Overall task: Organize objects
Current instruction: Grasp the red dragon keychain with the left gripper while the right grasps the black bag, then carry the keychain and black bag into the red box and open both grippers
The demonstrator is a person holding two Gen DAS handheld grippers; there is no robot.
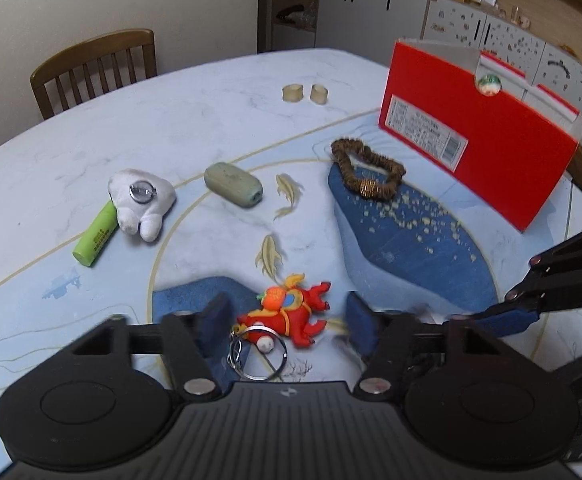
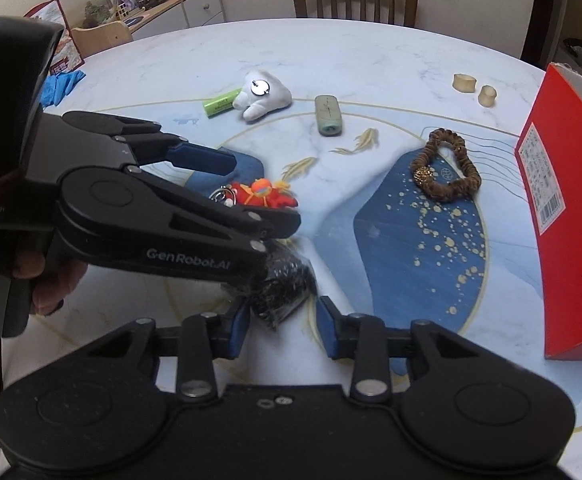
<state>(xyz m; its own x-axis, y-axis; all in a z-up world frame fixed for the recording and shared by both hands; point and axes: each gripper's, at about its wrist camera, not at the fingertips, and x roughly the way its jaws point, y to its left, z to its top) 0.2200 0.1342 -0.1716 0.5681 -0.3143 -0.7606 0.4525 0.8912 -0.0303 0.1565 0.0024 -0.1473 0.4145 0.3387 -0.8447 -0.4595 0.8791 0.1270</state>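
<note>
The left gripper (image 1: 283, 320) has its fingers half-closed around the red keychain toy (image 1: 287, 316), not yet pinching; the right gripper (image 2: 281, 320) brackets a dark packet (image 2: 281, 290), seemingly ungripped. Both lie on the surface (image 1: 195, 120). Next, I judge: close, lift, carry to the red box (image 1: 479, 136).

Left gripper (image 1: 287, 322): matte black plastic body, ribbed centre panel, two round pivot housings with recessed discs, silver screw caps on the linkage arms, blue padded fingers (image 1: 215, 320). White lettering "GenRobot.AI" along one arm, seen from the right wrist view.

Right gripper (image 2: 283, 330): same black build, silver screw caps, blue padded fingers (image 2: 329, 330), two small metal fittings on the centre panel.

Person's hand (image 2: 49, 284): around a black pistol handle; thin black cable hangs beneath.
</note>
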